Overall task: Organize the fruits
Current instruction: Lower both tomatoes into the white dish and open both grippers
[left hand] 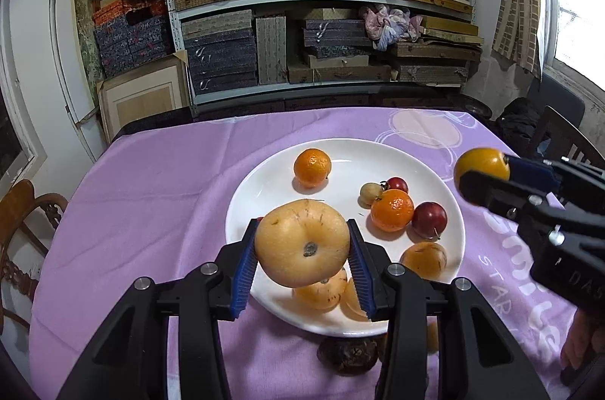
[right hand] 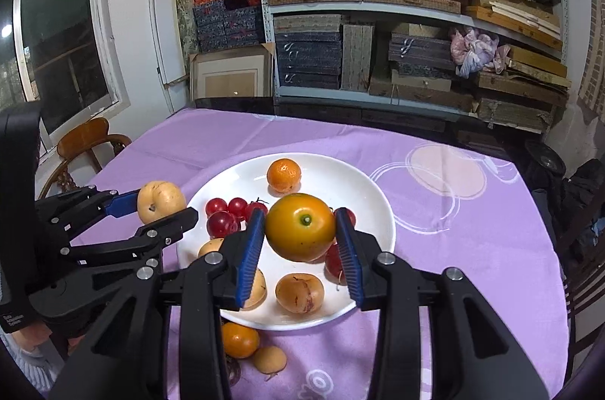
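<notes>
The left gripper [left hand: 302, 254] is pinching a pale pear [left hand: 301, 243] at three and nine o'clock — the right gripper [right hand: 298, 229] is clamping an orange tomato [right hand: 300, 226], likely soft and bruisable.

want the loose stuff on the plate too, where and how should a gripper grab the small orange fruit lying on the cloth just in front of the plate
Grip the small orange fruit across its widest middle, coming from above. It is round and lies on the tablecloth with the white plate rim right behind it and a pale fruit close beside it, so a level approach looks crowded. Both grippers are full now, so one must unload first.
</notes>
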Action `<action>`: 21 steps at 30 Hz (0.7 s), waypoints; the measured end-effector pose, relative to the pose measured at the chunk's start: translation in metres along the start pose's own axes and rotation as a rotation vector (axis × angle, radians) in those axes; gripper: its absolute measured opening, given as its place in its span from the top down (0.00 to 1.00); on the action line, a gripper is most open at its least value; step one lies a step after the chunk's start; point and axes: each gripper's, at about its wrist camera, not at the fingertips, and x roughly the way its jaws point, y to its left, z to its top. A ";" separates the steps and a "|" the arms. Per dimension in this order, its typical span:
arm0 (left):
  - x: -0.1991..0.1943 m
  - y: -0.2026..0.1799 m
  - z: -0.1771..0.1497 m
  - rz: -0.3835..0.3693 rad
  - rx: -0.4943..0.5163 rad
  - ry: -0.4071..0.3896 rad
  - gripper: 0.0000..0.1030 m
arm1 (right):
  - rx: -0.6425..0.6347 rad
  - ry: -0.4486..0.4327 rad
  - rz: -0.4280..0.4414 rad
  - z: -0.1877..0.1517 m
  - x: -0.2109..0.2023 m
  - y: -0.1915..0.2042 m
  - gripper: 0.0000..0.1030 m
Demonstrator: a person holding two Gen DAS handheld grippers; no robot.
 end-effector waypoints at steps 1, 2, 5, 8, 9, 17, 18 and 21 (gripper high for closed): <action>0.007 0.002 0.001 -0.006 -0.011 0.015 0.56 | -0.001 0.016 0.004 -0.002 0.009 0.002 0.63; 0.014 0.003 0.002 -0.014 -0.020 0.031 0.56 | -0.004 0.029 0.007 -0.004 0.018 0.004 0.63; 0.032 0.007 0.003 -0.019 -0.031 0.064 0.56 | -0.029 0.069 0.006 -0.012 0.042 0.013 0.63; 0.049 0.010 0.007 -0.022 -0.045 0.085 0.56 | -0.033 0.090 -0.010 -0.017 0.060 0.014 0.63; 0.055 0.012 0.008 -0.031 -0.053 0.096 0.56 | -0.027 0.100 -0.008 -0.017 0.066 0.012 0.63; 0.091 0.008 0.020 -0.042 -0.055 0.142 0.56 | -0.025 0.143 0.004 -0.026 0.098 0.007 0.63; 0.095 0.008 0.020 -0.043 -0.055 0.148 0.56 | -0.026 0.147 0.005 -0.027 0.101 0.007 0.63; 0.101 0.004 0.019 -0.052 -0.042 0.159 0.56 | -0.028 0.156 0.010 -0.030 0.107 0.006 0.63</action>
